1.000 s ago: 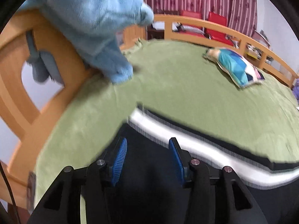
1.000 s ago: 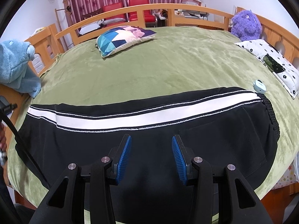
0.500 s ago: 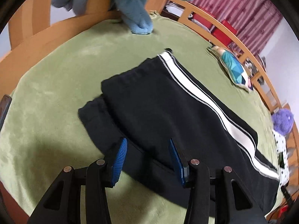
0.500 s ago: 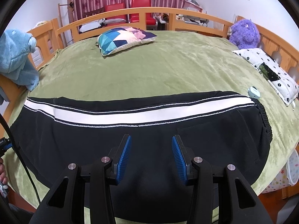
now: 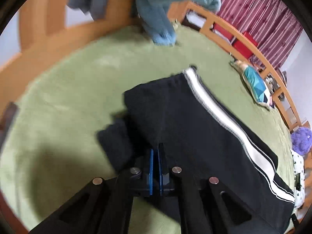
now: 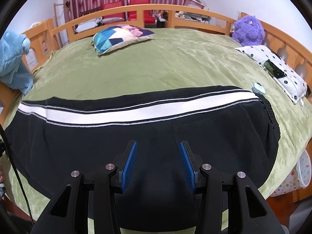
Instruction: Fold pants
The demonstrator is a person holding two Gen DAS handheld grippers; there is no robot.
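Clenched jaws mark the left gripper [image 5: 155, 156]: its blue pads are pressed almost together on a fold of black fabric at the near edge of the pants [image 5: 195, 128], close to the leg end, where a second layer of dark cloth bunches out to the left of the pinch. By contrast, the right gripper [image 6: 158, 162] hovers low over the same garment with its jaws spread wide and nothing between the ribbed blue pads; whether the tips touch the cloth cannot be told. From the right wrist view the pants [image 6: 136, 136] lie flat and lengthwise across the near part of the bed [image 6: 165, 64], the white side stripe [image 6: 136, 115] running along the far edge and the gathered waistband [image 6: 272, 115] at the right. Just beyond that waistband sits a small light blue object [image 6: 258, 88]. A green blanket covers the bed, and farther back a patchwork cushion [image 6: 120, 37] rests near the wooden rail [image 6: 156, 7]. A purple plush toy [image 6: 248, 30] sits at the far right corner beside a white dotted pillow [image 6: 273, 66], while a blue plush toy [image 6: 13, 58] hangs over the rail at the left.
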